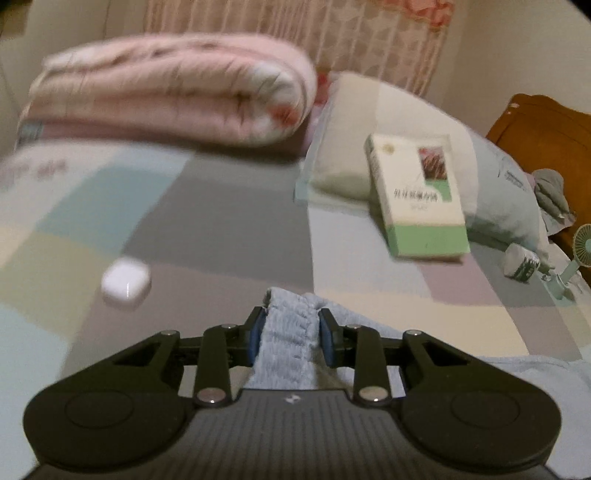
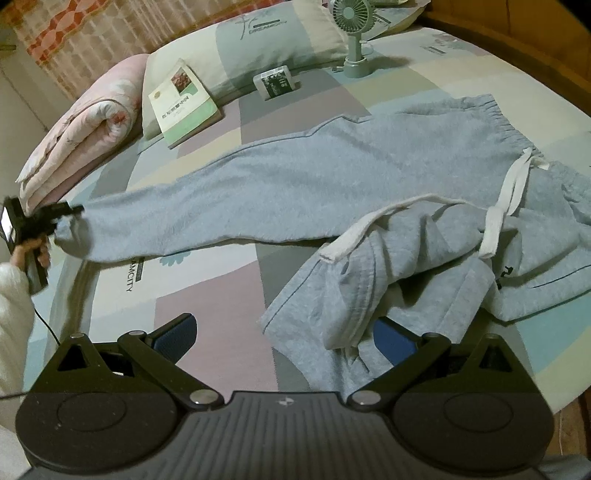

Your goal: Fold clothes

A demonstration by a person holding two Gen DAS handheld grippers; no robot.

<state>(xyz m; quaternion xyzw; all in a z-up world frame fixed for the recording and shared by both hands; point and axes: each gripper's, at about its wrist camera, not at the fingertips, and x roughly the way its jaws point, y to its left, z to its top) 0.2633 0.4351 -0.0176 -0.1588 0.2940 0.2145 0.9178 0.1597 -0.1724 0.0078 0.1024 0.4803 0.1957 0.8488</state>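
left gripper (image 1: 291, 338): mine, pinching the ribbed cuff (image 1: 290, 332) at the end of one trouser leg, blue pads pressed onto the fabric from both sides. From the right wrist view it's way over at the left edge of the bed, held in my hand (image 2: 31, 251) with a white sleeve (image 2: 13, 332).

right gripper (image 2: 284, 338): spread wide, nothing clamped. The bunched-up second leg lies between and over the pads, but they aren't pressing it.

sweatpants (image 2: 295, 184): light grey-blue, spread across the middle of the bed. One leg stretched straight out toward the left edge, waistband toward the right edge, white drawstring (image 2: 511, 188) trailing across the front.

bed (image 2: 207, 306): pastel patchwork sheet, everything sits on it.

book (image 1: 417, 195): leaning on the pillow (image 1: 491, 184) near the head end.

pink quilt (image 1: 166, 96): rolled up along the far edge, kinda blurry.

white case (image 1: 125, 282): small, on the sheet, well apart from the cuff.

mini fan (image 2: 352, 33): green, upright by the pillow, small bottle (image 2: 275, 81) lying just beside it.
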